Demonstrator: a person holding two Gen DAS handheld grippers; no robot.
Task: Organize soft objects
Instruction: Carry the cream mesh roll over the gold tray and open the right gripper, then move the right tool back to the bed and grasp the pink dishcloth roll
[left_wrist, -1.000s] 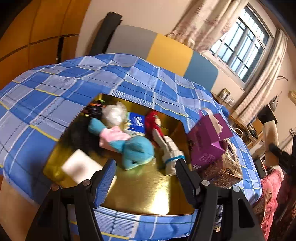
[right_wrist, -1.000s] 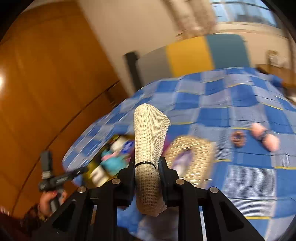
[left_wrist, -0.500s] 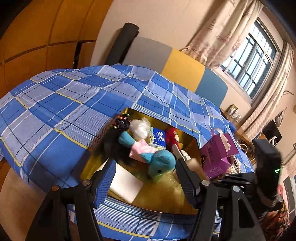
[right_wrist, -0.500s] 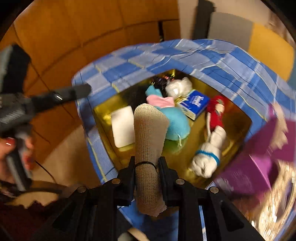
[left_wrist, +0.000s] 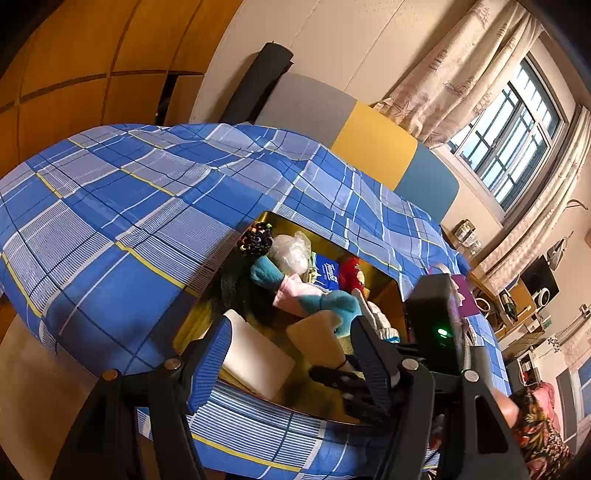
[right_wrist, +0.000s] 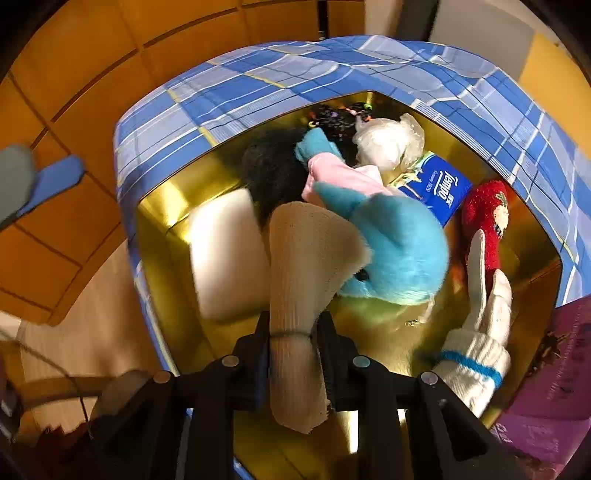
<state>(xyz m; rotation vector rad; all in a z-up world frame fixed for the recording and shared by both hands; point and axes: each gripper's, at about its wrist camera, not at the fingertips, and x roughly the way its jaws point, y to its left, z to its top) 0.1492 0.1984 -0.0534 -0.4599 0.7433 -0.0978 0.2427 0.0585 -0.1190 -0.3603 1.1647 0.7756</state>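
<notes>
A gold tray (right_wrist: 166, 206) sits on the blue plaid bed cover (left_wrist: 110, 221) and holds soft things. My right gripper (right_wrist: 294, 325) is shut on a beige knitted roll (right_wrist: 306, 251) tied with a black band. It points steeply down into the tray, and the roll's end lies against a blue plush toy (right_wrist: 399, 251) and beside a white foam block (right_wrist: 225, 251). In the left wrist view the roll (left_wrist: 317, 338) and the right gripper (left_wrist: 343, 365) show low in the tray. My left gripper (left_wrist: 291, 343) hangs open and empty at the tray's near edge.
Also in the tray are a white work glove (right_wrist: 480, 332), a red sock (right_wrist: 484, 218), a blue tissue pack (right_wrist: 439, 188), a clear plastic bag (right_wrist: 388, 144) and a black furry item (right_wrist: 273, 170). A purple bag (right_wrist: 554, 387) stands against the tray's right side. Wooden panelling lies left.
The right gripper has swung from above the bed down into the tray with the roll still in it. The left gripper has drawn back a little, so the tray looks smaller.
</notes>
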